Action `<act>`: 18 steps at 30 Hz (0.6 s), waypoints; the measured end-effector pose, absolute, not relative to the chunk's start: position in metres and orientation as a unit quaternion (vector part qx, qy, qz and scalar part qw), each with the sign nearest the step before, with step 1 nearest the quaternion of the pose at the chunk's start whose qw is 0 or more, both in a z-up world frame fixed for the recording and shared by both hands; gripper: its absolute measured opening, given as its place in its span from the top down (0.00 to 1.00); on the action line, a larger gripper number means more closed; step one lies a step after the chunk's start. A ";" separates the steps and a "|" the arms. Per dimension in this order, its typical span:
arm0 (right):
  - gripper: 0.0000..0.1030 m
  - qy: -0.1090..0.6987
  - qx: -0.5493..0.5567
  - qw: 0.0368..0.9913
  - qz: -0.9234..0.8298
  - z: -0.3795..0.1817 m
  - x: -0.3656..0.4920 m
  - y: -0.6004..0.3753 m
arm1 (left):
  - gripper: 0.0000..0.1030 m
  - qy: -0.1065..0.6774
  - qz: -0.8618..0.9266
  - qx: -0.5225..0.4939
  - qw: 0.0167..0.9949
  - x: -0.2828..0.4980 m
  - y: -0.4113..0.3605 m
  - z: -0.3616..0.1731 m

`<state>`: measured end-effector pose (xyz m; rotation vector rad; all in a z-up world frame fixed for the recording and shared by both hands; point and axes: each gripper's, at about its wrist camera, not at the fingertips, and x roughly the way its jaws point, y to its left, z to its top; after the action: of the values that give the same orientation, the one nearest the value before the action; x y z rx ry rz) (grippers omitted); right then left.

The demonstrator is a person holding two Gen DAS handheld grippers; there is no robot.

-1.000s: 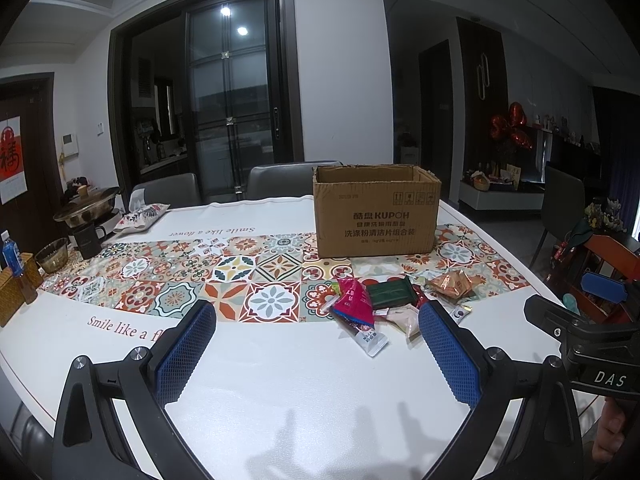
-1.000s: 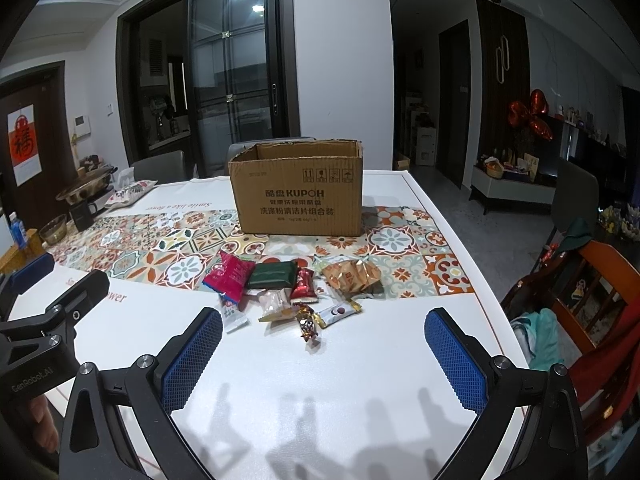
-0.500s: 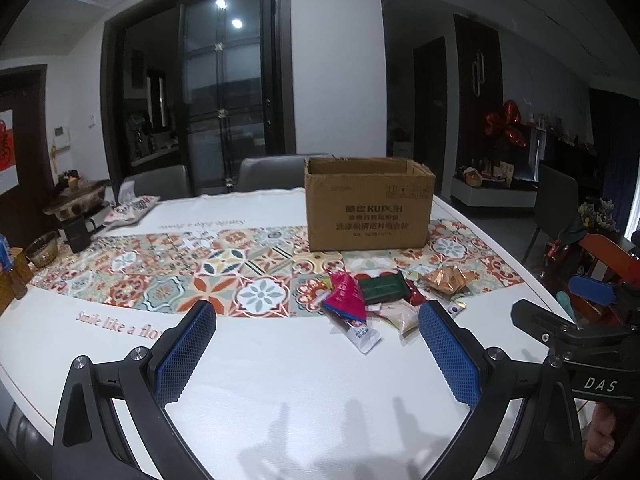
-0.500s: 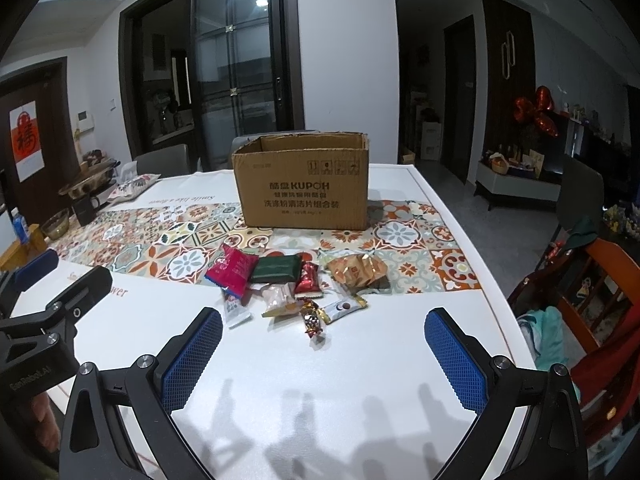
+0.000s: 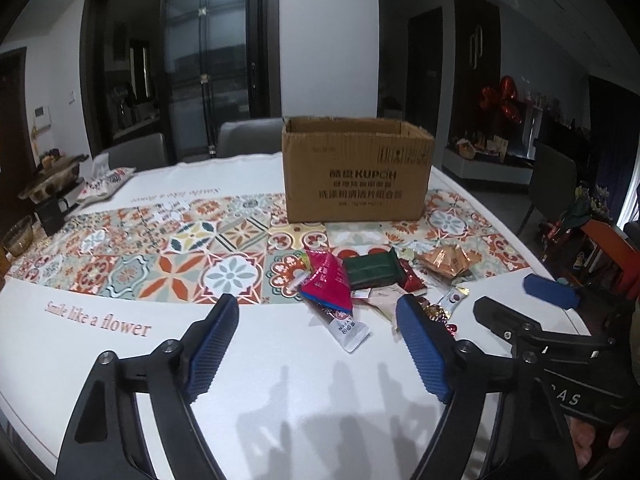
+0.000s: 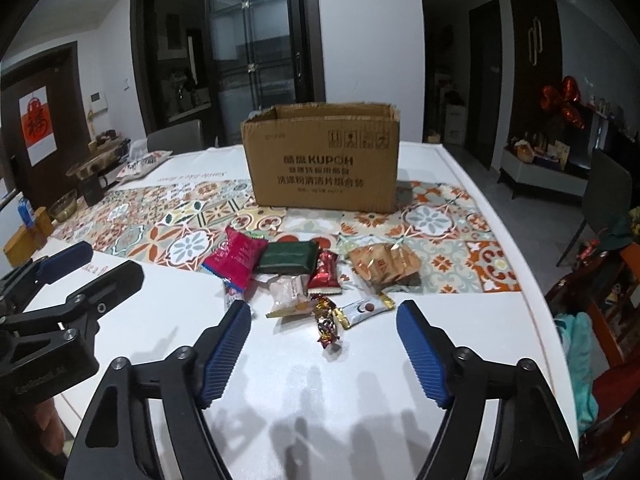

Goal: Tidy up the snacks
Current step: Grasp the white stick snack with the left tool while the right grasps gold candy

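Observation:
A pile of snack packets lies on the table in front of an open cardboard box (image 5: 356,168) (image 6: 324,160). It holds a pink bag (image 5: 326,280) (image 6: 236,258), a dark green pack (image 5: 370,270) (image 6: 288,258), a red wrapper (image 6: 326,274), a gold-orange bag (image 5: 444,260) (image 6: 384,264), a pale packet (image 6: 288,292) and small candies (image 6: 328,322). My left gripper (image 5: 316,332) is open and empty, just short of the pile. My right gripper (image 6: 324,336) is open and empty, with the small candies between its fingers' line.
The white table (image 5: 280,380) carries a patterned tile runner (image 5: 160,248). A pot, a mug and a glass bowl (image 6: 64,204) stand at the far left. Chairs stand behind the table, and an orange chair (image 6: 616,320) is at the right edge.
Both grippers have moved forward and lower toward the snack pile, which now looks larger and nearer. Both stay open.

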<state>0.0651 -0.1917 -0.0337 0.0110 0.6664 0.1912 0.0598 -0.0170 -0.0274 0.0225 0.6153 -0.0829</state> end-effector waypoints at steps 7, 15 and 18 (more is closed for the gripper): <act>0.45 0.372 0.016 0.920 0.118 -0.060 0.096 -0.188 | 0.36 0.360 -0.052 -0.008 0.931 0.095 -0.025 -0.057; 0.57 0.416 0.030 0.900 0.124 -0.087 0.122 -0.188 | 0.44 0.407 -0.052 -0.035 0.911 0.125 -0.024 -0.088; 0.58 0.421 0.028 0.898 0.124 -0.092 0.126 -0.187 | 0.47 0.423 -0.052 -0.043 0.903 0.134 -0.024 -0.097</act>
<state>0.1263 -0.1866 -0.0917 0.0579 0.8718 0.2563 0.1341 -0.0242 -0.0966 -0.0888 0.8749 -0.1081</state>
